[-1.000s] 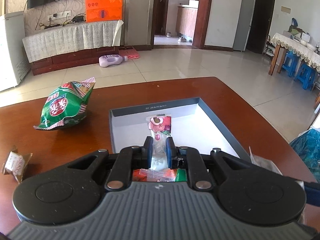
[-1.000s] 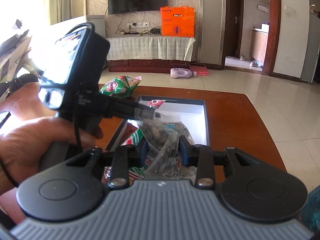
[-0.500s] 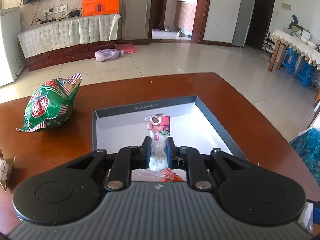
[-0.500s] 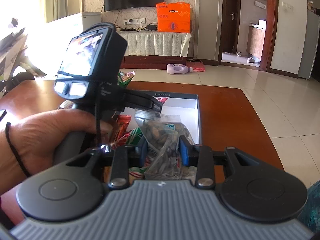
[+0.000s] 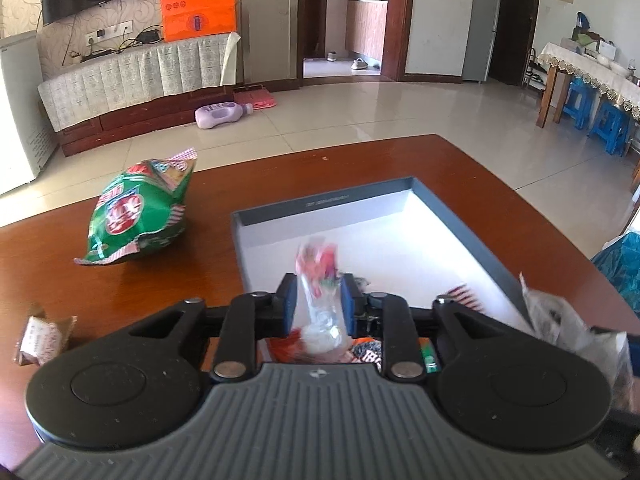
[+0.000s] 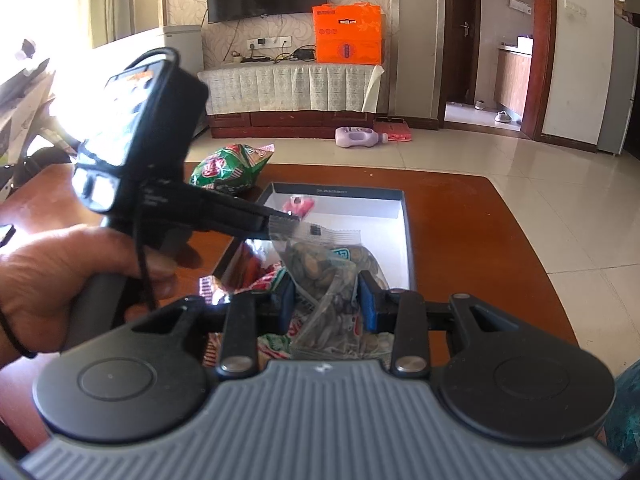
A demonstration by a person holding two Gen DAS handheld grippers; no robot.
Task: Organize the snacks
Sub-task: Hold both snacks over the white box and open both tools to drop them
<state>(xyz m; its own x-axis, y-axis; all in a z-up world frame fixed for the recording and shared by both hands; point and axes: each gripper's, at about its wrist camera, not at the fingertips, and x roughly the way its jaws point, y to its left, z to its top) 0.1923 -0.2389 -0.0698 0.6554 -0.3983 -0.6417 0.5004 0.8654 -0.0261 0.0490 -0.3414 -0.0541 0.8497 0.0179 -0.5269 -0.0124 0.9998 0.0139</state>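
A grey box with a white floor [image 5: 400, 236] lies open on the brown table; it also shows in the right wrist view [image 6: 404, 240]. My left gripper [image 5: 319, 300] is shut on a small clear packet with a pink-red top [image 5: 320, 280], held over the box's near end. My right gripper [image 6: 326, 300] is shut on a clear bag of seeds [image 6: 324, 272], also over the box's near end. The left gripper's body [image 6: 168, 196] crosses the right wrist view, the pink packet [image 6: 298, 204] at its tip. Other wrappers [image 6: 268, 280] lie in the box beneath.
A green snack bag [image 5: 140, 210] lies on the table left of the box, seen too in the right wrist view [image 6: 232, 168]. A small brown-and-white wrapped snack [image 5: 40, 336] lies at the table's left edge. A blue plastic bag [image 5: 620, 264] sits off the right edge.
The left gripper has shifted left and pulled back a little with its packet, which now looks blurred. The right gripper still holds the seed bag in about the same place.
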